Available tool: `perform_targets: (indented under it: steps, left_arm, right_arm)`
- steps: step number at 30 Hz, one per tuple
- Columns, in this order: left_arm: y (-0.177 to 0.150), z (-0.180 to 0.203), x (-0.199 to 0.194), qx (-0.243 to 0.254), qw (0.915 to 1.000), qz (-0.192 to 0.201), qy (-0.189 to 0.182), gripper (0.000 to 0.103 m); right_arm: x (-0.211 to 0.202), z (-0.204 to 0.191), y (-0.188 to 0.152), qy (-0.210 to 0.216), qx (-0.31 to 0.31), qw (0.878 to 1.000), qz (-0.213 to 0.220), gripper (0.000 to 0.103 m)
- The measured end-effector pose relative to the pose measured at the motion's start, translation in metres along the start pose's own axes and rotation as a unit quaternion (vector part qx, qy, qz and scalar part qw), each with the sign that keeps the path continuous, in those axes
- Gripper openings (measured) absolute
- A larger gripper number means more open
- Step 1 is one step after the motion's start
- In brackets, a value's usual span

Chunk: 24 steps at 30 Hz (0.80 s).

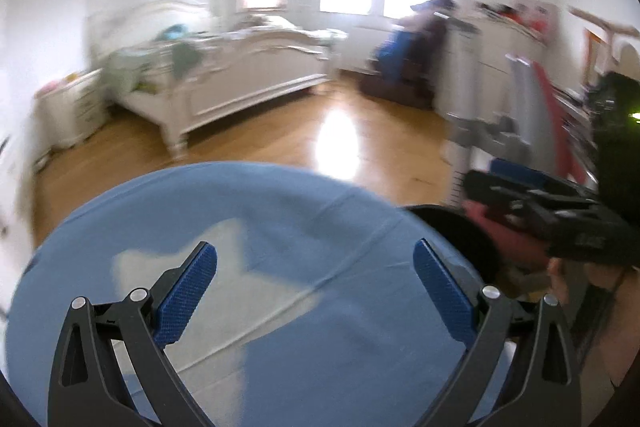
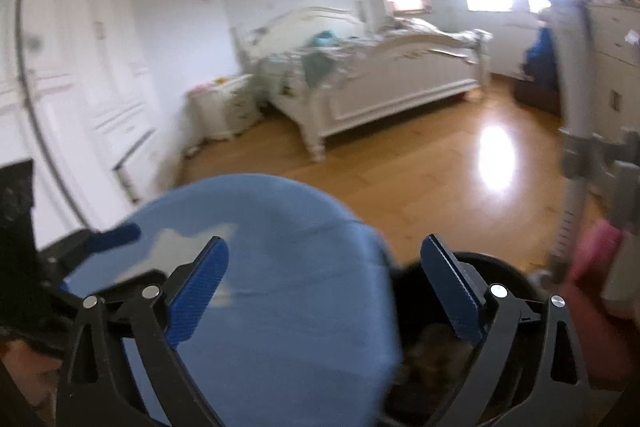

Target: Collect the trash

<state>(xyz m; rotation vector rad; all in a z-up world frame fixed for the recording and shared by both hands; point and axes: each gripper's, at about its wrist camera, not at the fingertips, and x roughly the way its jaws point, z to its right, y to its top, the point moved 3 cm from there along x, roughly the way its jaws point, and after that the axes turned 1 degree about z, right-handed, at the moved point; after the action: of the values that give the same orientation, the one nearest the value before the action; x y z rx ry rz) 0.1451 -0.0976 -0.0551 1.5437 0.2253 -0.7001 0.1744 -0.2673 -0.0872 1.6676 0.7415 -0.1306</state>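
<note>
Both of my tools stand wide with nothing between the pads: the left tool (image 1: pixel 316 291) over the blue-covered desk (image 1: pixel 280 219), the right tool (image 2: pixel 324 291) at its right edge above the black bin (image 2: pixel 496 267). Trash, a brownish heap, lies in the bin (image 2: pixel 432 347). A pale patch (image 1: pixel 256 291) near the desk's middle looks like the next pick; I'd steady the blur first, then straddle it squarely.
</note>
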Motion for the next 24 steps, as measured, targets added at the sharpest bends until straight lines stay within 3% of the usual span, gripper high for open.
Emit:
perform_targets:
  steps: [4,8,10,12,14,17,24]
  left_arm:
    - [-0.013,-0.061,-0.036,-0.049,0.9952,0.016,0.083,0.098]
    - [-0.027,-0.102,-0.064,-0.076,0.9883,0.032,0.128,0.098]
    - [-0.032,-0.113,-0.071,-0.08,0.9856,0.044,0.142,0.098]
    - [-0.039,-0.125,-0.074,-0.082,0.9813,0.052,0.167,0.098]
    - [-0.047,-0.134,-0.07,-0.084,0.9767,0.041,0.193,0.098]
    - [-0.058,-0.149,-0.069,-0.108,0.9746,0.044,0.191,0.098]
    - [-0.053,-0.16,-0.082,-0.117,0.9694,0.075,0.202,0.098]
  right_arm:
    - [0.002,-0.073,0.008,0.076,-0.014,0.997,0.0,0.095]
    - [-0.017,-0.146,0.022,0.147,-0.039,0.988,0.032,0.095]
    - [-0.027,-0.164,0.029,0.158,-0.041,0.985,0.061,0.098]
    - [-0.022,-0.171,0.029,0.123,-0.038,0.988,0.083,0.098]
    - [0.005,-0.175,0.017,0.061,-0.049,0.995,0.067,0.098]
    - [0.037,-0.169,-0.004,-0.01,-0.052,0.998,0.038,0.098]
    - [0.045,-0.174,-0.033,-0.048,-0.107,0.991,0.071,0.098]
